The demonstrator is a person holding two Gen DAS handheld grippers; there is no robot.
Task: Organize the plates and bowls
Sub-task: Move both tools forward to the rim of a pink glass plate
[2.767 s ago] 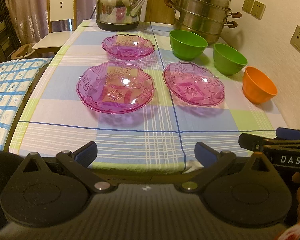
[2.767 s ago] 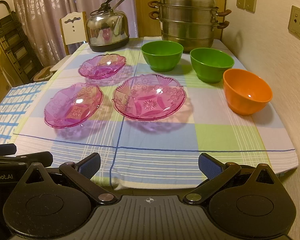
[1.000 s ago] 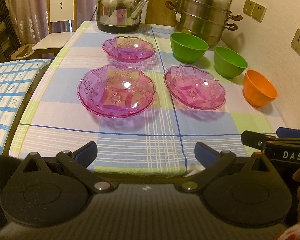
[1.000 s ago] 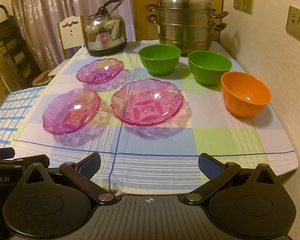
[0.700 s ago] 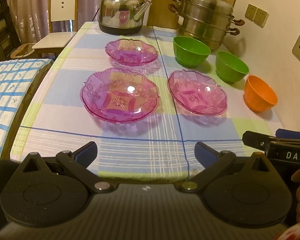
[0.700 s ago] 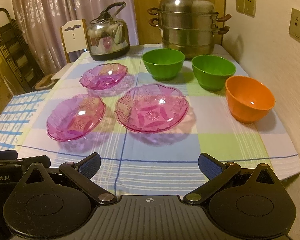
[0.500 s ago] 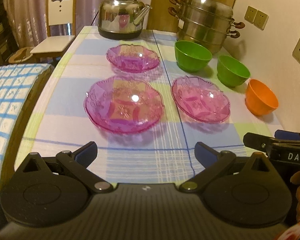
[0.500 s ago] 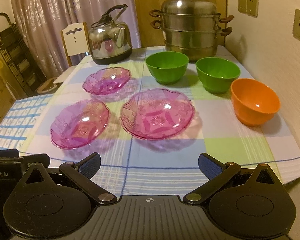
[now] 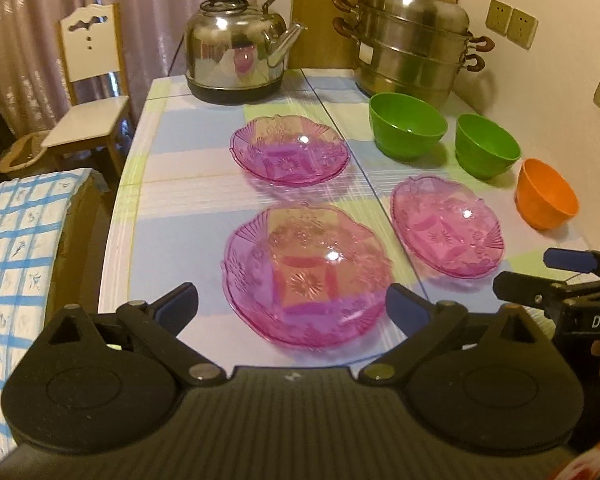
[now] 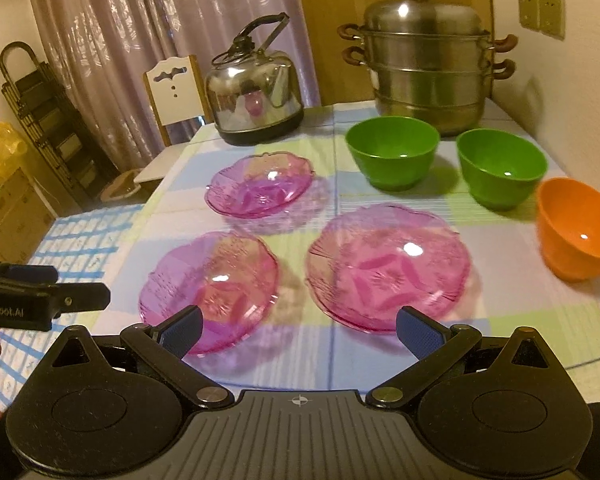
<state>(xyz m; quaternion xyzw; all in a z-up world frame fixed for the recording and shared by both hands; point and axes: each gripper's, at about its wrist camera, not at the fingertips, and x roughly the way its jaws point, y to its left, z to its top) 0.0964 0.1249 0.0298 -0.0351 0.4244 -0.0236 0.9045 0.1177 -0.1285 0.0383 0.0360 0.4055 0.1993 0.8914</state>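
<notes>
Three pink glass plates lie on the checked tablecloth: a near left one [image 9: 306,274] [image 10: 210,286], a near right one [image 9: 446,226] [image 10: 388,266] and a far one [image 9: 290,150] [image 10: 260,190]. Two green bowls [image 9: 408,126] [image 9: 488,146] [image 10: 392,152] [image 10: 502,168] and an orange bowl [image 9: 546,194] [image 10: 580,228] stand along the right side. My left gripper [image 9: 292,308] is open, just before the near left plate. My right gripper [image 10: 298,330] is open, between the two near plates, holding nothing.
A steel kettle [image 9: 236,52] [image 10: 256,100] and a stacked steel steamer pot [image 9: 412,46] [image 10: 428,68] stand at the table's far end. A white chair [image 9: 92,92] is at the far left. A wall [image 9: 560,80] runs along the right.
Both grippers have moved forward over the table's near edge toward the plates, which now appear larger and closer. Both stay open. Nothing on the table has moved.
</notes>
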